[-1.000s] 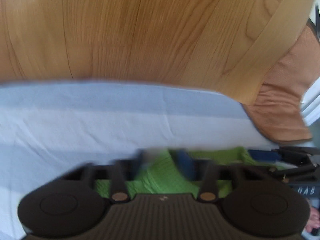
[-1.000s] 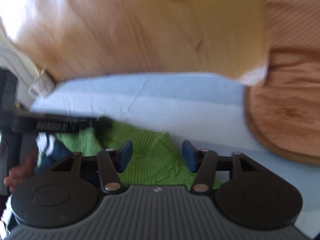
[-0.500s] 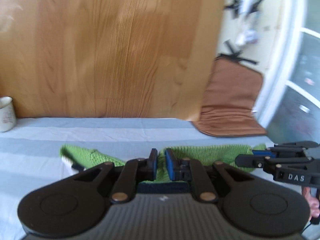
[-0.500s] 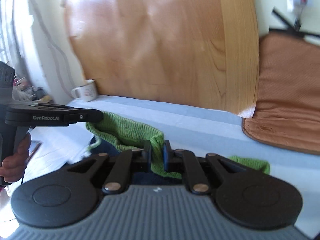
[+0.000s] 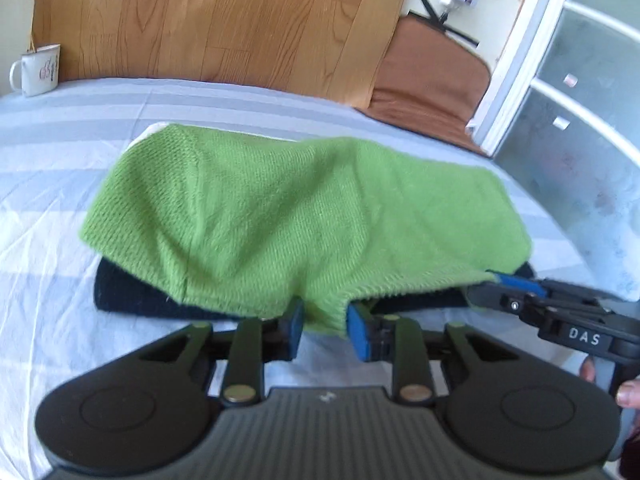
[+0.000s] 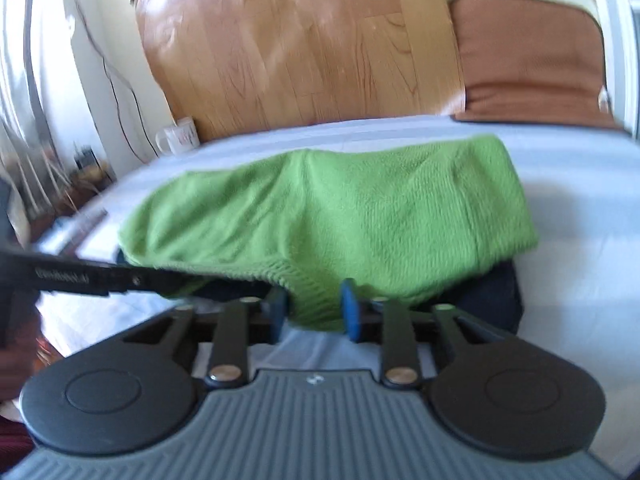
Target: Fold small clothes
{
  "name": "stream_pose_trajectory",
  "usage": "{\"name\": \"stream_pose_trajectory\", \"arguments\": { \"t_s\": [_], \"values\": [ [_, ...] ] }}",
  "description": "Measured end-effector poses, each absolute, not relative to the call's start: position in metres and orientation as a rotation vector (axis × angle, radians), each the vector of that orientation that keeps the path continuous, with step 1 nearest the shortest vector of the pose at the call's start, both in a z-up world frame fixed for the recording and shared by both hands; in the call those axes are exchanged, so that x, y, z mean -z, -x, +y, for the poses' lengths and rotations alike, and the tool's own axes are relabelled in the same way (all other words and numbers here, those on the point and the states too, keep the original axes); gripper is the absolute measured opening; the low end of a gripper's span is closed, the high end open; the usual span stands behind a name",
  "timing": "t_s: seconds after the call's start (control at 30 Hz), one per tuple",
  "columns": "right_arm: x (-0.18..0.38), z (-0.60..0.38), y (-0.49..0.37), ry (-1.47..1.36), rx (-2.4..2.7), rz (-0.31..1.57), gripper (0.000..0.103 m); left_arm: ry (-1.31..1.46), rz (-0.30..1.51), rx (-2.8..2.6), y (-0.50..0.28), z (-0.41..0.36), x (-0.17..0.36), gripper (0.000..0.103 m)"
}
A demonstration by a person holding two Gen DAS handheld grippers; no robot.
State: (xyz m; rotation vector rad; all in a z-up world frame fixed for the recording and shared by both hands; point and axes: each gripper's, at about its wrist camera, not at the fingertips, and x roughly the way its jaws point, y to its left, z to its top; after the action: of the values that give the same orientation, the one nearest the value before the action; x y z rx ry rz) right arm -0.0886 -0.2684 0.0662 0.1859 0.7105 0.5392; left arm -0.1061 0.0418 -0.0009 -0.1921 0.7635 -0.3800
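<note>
**Green knit folded over, both tools letting go**

Green sweater (image 5: 304, 216) lies doubled on the bed (image 5: 60, 208) just ahead of both tools, its near hem draped over a dark layer (image 5: 132, 292) beneath. My left tool (image 5: 322, 324) has its jaws opening, with a tongue of hem between the blue pads (image 5: 295, 322) but no longer pinched. My right tool (image 6: 314, 314) is opening too, with hem hanging slack between its pads. To finish this fold cleanly I'd let both jaws clear the knit fully, then back straight off, low and level, so neither pad snags the loose stitches and drags the top layer askew.
</note>
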Motion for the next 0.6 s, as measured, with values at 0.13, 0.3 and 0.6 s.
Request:
{"name": "stream_pose_trajectory", "arguments": {
  "t_s": [0.13,0.3,0.6],
  "values": [
    [-0.098,-0.281,0.095,-0.215,-0.57,0.625,0.041,0.264,0.659,0.475,0.122,0.076,-0.027,0.04],
    [-0.116,-0.273,0.044,-0.257,-0.47,0.576,0.041,0.378,0.555,0.403,0.081,0.106,-0.059,0.041],
    [-0.064,-0.197,-0.032,-0.168,-0.543,0.745,0.037,0.23,0.72,0.328,-0.011,0.062,-0.01,0.019]
  ]
}}
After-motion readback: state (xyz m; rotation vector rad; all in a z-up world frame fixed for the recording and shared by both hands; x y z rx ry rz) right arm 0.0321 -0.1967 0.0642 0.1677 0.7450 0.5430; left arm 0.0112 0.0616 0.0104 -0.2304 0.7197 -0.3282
